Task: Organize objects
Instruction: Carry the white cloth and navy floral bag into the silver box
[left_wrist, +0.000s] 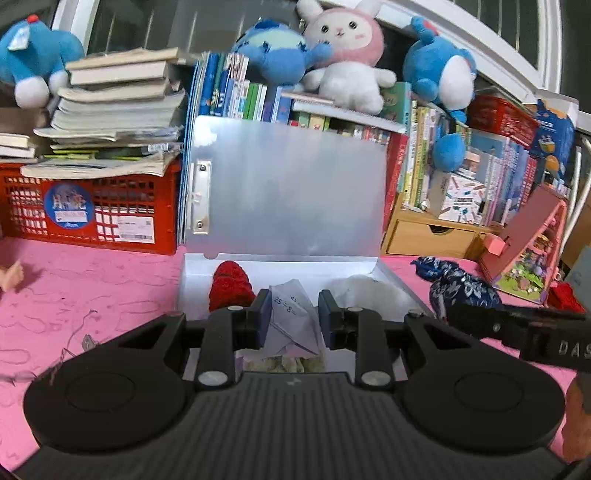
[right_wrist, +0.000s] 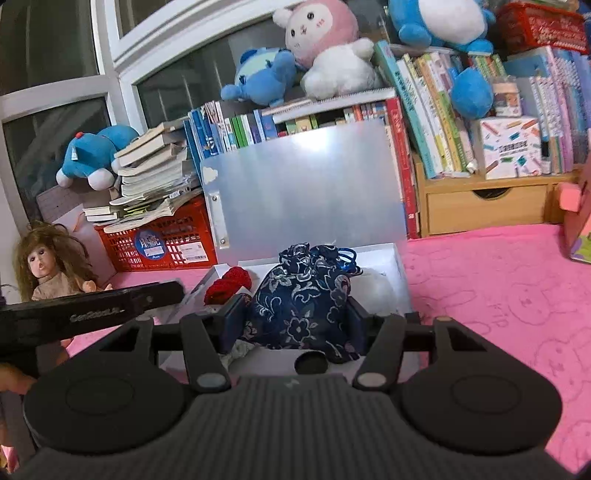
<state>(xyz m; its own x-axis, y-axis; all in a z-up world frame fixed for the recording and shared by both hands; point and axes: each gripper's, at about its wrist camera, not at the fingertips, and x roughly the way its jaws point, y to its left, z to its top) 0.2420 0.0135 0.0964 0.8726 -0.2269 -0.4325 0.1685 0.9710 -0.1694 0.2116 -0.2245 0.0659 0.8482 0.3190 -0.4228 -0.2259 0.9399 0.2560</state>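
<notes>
The right gripper is closed on a pouch: its two fingers press the pouch from both sides. The pouch is dark blue cloth with a pale flower pattern, soft and full, and its mouth is gathered at the top with a blue cord. It is held over the near part of the open box, which is white and flat and lies on the pink tablecloth.

The left gripper has its fingers apart. Between them a folded paper with handwritten sums can be seen lying in the box; the fingers do not clearly touch it. In this view the pouch is at the right edge of the box, with the right gripper's arm in front of it.

Inside the box, a red knitted thing lies near the left wall, and a white fluffy thing lies toward the right wall. The lid of the box stands upright at the far side; it is frosted and half-clear, with a metal clip along its left edge.

Behind the lid is a row of books. Plush toys sit on top, among them a pink and white rabbit. At the far left stands a red crate with a pile of books on it, and a doll sits near the left edge of the tablecloth.
</notes>
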